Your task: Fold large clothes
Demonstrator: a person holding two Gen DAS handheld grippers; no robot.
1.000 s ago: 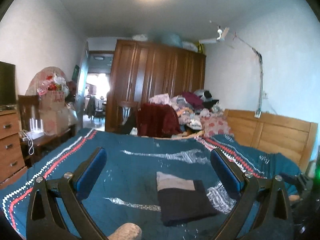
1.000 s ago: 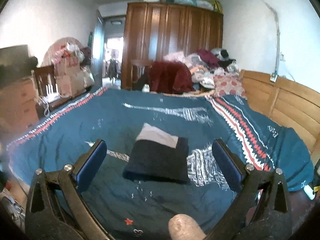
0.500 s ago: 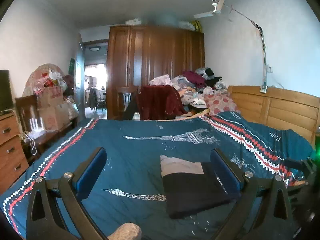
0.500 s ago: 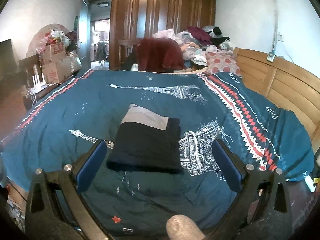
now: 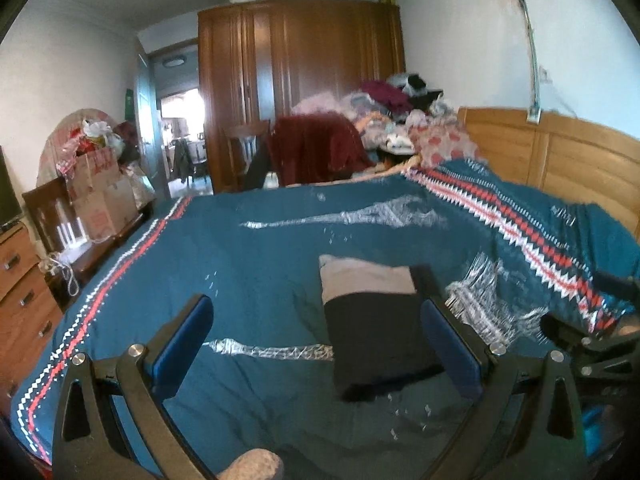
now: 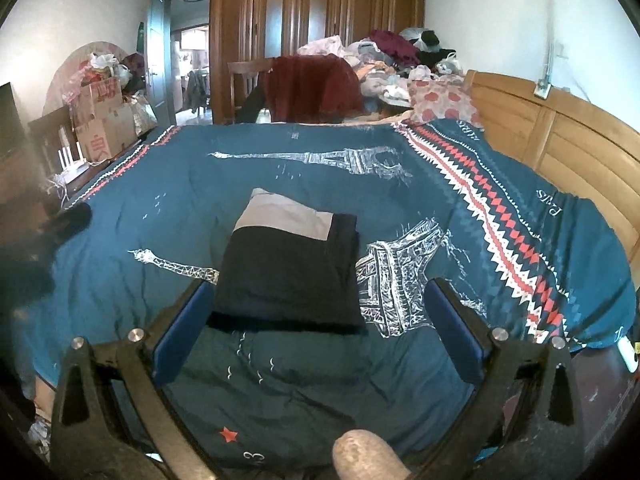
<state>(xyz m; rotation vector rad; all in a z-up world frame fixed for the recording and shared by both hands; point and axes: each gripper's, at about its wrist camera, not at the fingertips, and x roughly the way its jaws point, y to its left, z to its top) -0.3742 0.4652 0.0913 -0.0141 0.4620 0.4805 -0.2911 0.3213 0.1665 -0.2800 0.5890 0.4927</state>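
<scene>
Tall wooden wardrobe (image 6: 316, 28), wooden headboard (image 6: 568, 140), white walls, open doorway.

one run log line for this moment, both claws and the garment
left claw: open, empty | right claw: open, empty | folded dark garment: flat on blue bedspread, grey band at far end | contact: none

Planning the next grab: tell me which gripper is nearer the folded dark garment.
Right, probably. The right gripper frames the folded dark garment head-on; the left gripper sits off to its left side.

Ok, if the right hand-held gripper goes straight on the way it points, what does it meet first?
Probably the folded dark garment on the blue bedspread; it lies directly ahead between the open fingers of the right hand-held gripper, though depth is uncertain.
</scene>
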